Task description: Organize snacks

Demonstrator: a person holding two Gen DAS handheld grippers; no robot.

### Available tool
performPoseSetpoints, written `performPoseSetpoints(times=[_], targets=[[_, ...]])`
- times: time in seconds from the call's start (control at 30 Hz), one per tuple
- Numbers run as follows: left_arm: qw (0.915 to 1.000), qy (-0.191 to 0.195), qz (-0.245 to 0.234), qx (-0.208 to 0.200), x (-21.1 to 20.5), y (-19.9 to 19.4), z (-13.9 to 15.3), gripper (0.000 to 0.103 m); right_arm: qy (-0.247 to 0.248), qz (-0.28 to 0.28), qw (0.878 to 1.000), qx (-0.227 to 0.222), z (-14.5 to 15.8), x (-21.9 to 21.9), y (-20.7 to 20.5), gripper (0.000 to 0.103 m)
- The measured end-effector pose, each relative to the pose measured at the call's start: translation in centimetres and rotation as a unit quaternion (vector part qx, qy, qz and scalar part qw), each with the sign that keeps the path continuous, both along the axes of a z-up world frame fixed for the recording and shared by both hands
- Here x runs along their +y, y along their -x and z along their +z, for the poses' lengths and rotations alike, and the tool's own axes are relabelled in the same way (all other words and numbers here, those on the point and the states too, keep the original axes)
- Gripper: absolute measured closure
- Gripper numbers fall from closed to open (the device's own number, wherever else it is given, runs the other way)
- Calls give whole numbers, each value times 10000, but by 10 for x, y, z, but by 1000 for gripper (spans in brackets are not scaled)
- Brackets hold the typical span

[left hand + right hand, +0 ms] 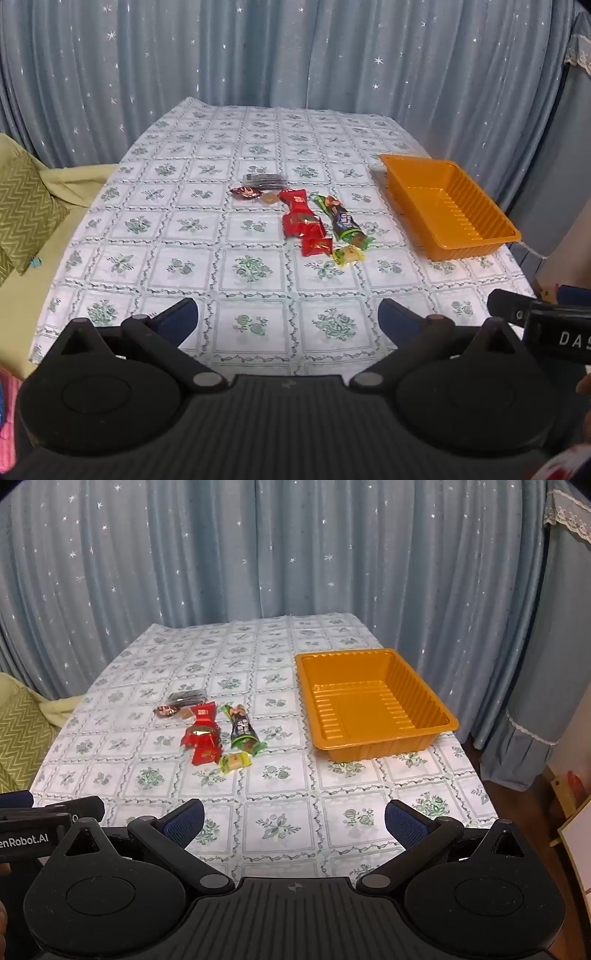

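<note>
Several wrapped snacks lie in a cluster mid-table: red packets (pixel 303 221) (pixel 201 734), a green bar (pixel 342 221) (pixel 242 730), a small yellow candy (pixel 348 255) (pixel 235 761), a dark packet (pixel 265 180) (pixel 186 697) and a small dark-red candy (pixel 244 192) (pixel 165 710). An empty orange tray (pixel 476 240) (pixel 384 747) stands to their right. My left gripper (pixel 288 317) is open and empty, near the table's front edge, well short of the snacks. My right gripper (pixel 295 819) is open and empty too, beside it.
The table (pixel 258 325) (pixel 280 812) has a floral checked cloth. Blue starred curtains (pixel 295 55) hang behind. A green sofa with a zigzag cushion (pixel 26 206) is at the left. Boards lean at the right (pixel 576 805).
</note>
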State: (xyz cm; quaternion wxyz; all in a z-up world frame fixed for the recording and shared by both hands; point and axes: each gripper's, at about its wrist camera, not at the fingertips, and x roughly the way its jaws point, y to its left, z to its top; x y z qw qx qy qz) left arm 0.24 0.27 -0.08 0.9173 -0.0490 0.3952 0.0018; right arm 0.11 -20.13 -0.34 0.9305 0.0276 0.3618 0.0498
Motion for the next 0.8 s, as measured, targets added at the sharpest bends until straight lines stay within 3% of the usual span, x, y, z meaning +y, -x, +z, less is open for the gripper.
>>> performPoseSetpoints(times=[0.8], targets=[[9999,-57,-40,-152,-6,2,3,0,-55,-2,10000,0,0,-1,-1,0]])
